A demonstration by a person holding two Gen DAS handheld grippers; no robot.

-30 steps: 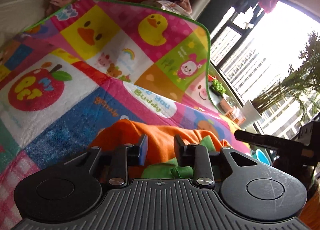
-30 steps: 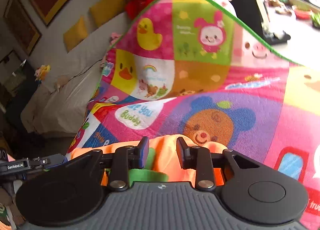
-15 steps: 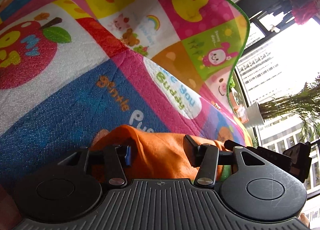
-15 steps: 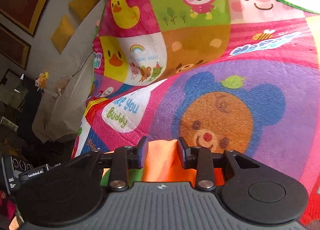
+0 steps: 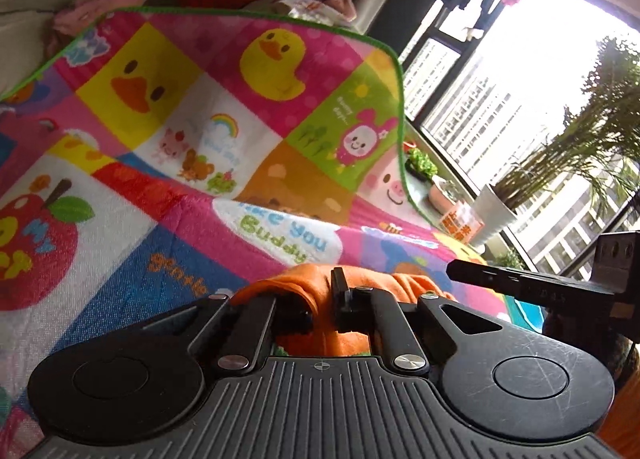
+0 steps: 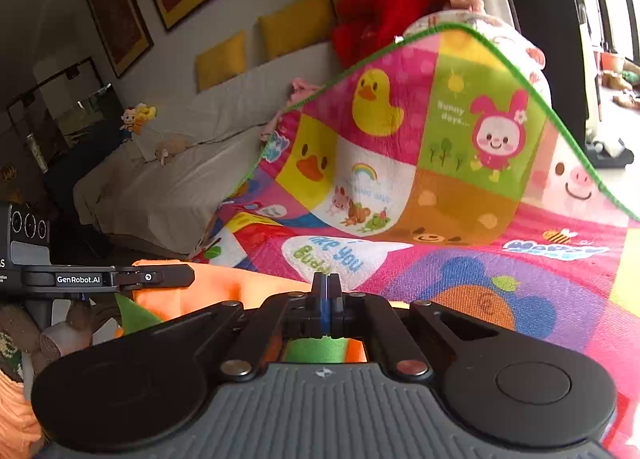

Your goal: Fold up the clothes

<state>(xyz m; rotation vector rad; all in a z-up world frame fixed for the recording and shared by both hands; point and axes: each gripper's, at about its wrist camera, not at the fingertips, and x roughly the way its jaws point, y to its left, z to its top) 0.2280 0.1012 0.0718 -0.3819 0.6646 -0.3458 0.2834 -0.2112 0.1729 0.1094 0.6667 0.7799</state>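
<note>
Both grippers, left gripper (image 5: 320,291) and right gripper (image 6: 326,291), are pinching the orange shirt (image 5: 304,283) between closed jaws; lifting evenly should be keeping its edge taut.

The right tool (image 6: 326,295) fills the bottom of the view, its two blue-padded fingers (image 6: 326,309) pressed tight together. Orange cloth with a green patch (image 6: 224,287) lies just under and behind them; whether any fabric is pinched cannot be told. The left tool (image 6: 120,279) reaches in from the left edge over the same cloth. Beyond spreads a patchwork play mat (image 6: 420,163) with ducks, a rabbit and a bear. Farther back stand a white-covered sofa (image 6: 180,179) and yellow cushions (image 6: 296,25).
</note>
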